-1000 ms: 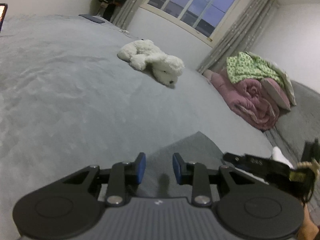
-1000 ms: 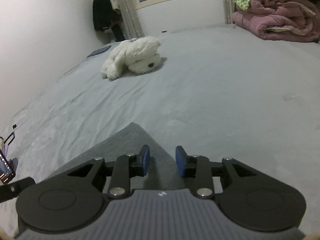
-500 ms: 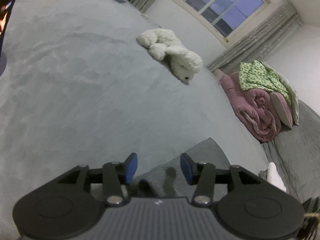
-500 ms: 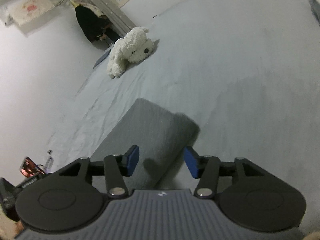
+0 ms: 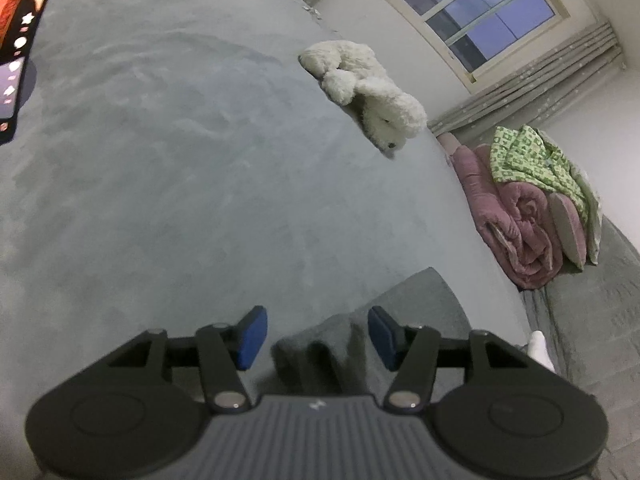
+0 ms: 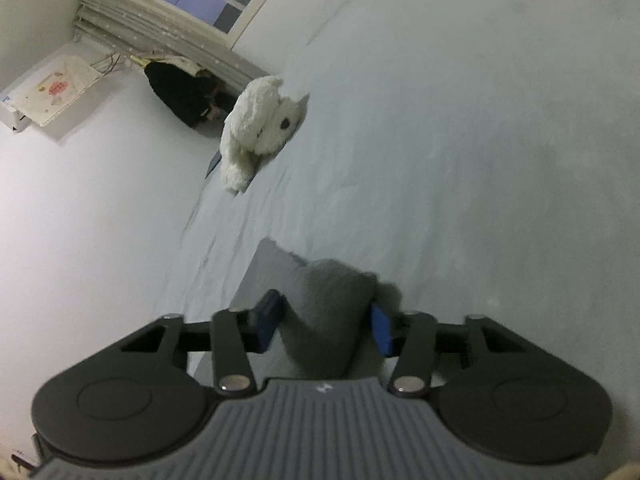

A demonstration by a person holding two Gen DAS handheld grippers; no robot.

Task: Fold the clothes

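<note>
A dark grey garment point(image 5: 424, 296) lies on the pale grey bed point(image 5: 180, 200), close in front of both grippers. In the left wrist view a raised fold of it stands between the blue pads of my left gripper point(image 5: 316, 336). Those jaws are opening, and neither pad presses on the cloth. In the right wrist view a bunched corner of the garment point(image 6: 332, 292) fills most of the gap of my right gripper point(image 6: 324, 324). Its jaws are closing around that bunch; the picture is blurred there, and I see no firm pinch.
A white plush dog point(image 5: 368, 84) lies farther up the bed point(image 6: 480, 120). Rolled pink quilts point(image 5: 520, 216) with a green patterned cloth point(image 5: 532, 160) on top sit at the bed's right side. A lit phone screen point(image 5: 20, 32) stands at the left edge. A dark coat point(image 6: 180, 96) hangs by the window.
Both grippers have rolled and dropped closer to the garment. The left jaws have widened around a fold. The right jaws widened, then narrowed, and the flat corner is now bunched between them.
</note>
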